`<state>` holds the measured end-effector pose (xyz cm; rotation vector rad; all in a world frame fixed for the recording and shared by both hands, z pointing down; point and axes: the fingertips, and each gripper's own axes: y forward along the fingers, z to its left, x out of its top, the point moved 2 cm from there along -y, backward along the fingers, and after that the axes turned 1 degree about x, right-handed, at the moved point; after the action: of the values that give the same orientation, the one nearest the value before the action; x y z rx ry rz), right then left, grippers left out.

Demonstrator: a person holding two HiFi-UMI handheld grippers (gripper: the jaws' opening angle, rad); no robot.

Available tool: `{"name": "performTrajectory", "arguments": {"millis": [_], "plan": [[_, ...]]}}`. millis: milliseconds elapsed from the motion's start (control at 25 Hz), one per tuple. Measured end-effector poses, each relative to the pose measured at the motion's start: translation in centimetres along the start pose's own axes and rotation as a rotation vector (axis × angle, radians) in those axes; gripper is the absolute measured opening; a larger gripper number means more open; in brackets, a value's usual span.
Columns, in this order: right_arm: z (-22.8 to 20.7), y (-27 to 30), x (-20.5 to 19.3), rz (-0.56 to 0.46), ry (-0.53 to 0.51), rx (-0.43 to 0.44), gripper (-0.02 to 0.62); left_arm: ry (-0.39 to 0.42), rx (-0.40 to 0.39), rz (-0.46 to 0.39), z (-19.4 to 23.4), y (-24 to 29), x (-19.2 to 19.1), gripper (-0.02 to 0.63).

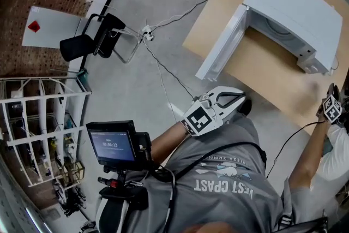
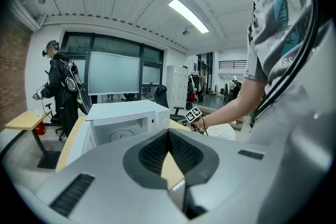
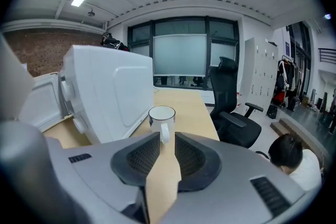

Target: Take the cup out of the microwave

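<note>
White ceramic, the cup [image 3: 161, 114] is standing on the desk [image 3: 193, 107] just beside the microwave [image 3: 110, 92], its handle facing the nearer right gripper [image 3: 167, 139], whose fingers are gaping, released. The left gripper [image 2: 168, 134] is showing clenched, empty fingers.

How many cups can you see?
1. The cup stands on the table beside the microwave. More may be hidden behind it.

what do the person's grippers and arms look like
The left gripper and right gripper are pale grey shells with black ribbed pads lining the tongs. Each carries a cube of black-and-white square markers, and a black cable runs from the right one. The person wears a grey short-sleeved printed T-shirt.
</note>
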<state>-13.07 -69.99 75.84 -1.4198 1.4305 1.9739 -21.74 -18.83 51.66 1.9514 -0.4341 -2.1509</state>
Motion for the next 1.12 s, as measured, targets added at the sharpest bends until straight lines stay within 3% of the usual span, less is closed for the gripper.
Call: {"name": "performTrajectory", "arguments": {"millis": [200, 400, 480, 600, 840, 1120], "plan": [[2.8, -8.9, 3.4, -0.109, 0.012, -0.031, 0.075, 0.022, -0.035, -0.042, -2.4, -5.2, -0.1, 0.043], [8.4, -19.6, 7.5, -0.261, -0.062, 0.022, 0.075, 0.161, -0.095, -0.157, -3.8, -10.8, -0.3, 0.043], [11.9, -21.9, 8.4, -0.303, -0.095, 0.067, 0.075, 0.113, -0.063, -0.214, -3.8, -12.9, -1.0, 0.043], [16.5, -26.7, 9.8, -0.372, -0.122, 0.101, 0.074, 0.053, -0.026, -0.231, -3.7, -16.3, -2.8, 0.043], [25.9, -40.9, 11.5, -0.519, -0.151, 0.125, 0.074, 0.084, -0.055, -0.242, -6.3, -25.4, -6.1, 0.043], [35.1, -51.7, 9.3, -0.572, -0.108, 0.222, 0.074, 0.078, -0.109, -0.246, -8.7, -30.8, -9.7, 0.043]]}}
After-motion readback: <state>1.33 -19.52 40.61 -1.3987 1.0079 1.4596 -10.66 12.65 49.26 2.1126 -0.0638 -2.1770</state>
